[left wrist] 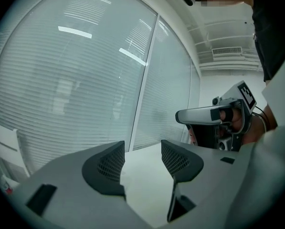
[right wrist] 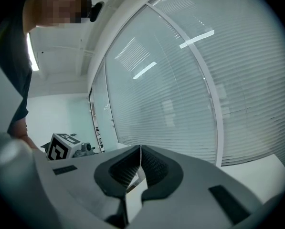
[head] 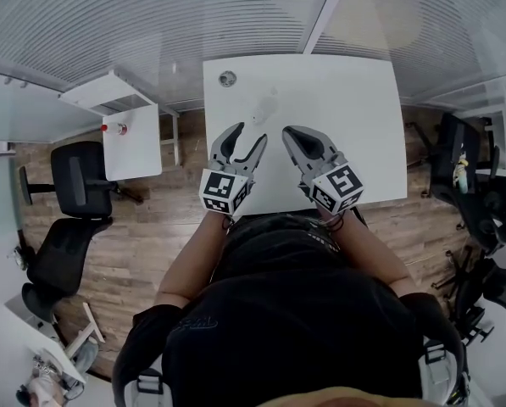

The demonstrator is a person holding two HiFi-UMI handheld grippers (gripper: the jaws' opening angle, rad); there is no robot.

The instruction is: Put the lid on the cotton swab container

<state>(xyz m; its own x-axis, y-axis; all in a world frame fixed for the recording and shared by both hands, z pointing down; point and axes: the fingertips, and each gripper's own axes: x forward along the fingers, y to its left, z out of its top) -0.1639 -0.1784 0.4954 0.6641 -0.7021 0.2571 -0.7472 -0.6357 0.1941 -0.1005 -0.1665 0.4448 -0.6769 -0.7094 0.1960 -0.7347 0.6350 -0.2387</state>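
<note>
Left gripper has its jaws spread and empty; the right gripper has them pressed together. A small round object, possibly the lid, lies on the white surface, well beyond both.

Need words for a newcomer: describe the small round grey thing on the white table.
Find the white table before the person. At its far left corner, beyond the left gripper, lies a small round grey disc, the only dark spot on the top.
</note>
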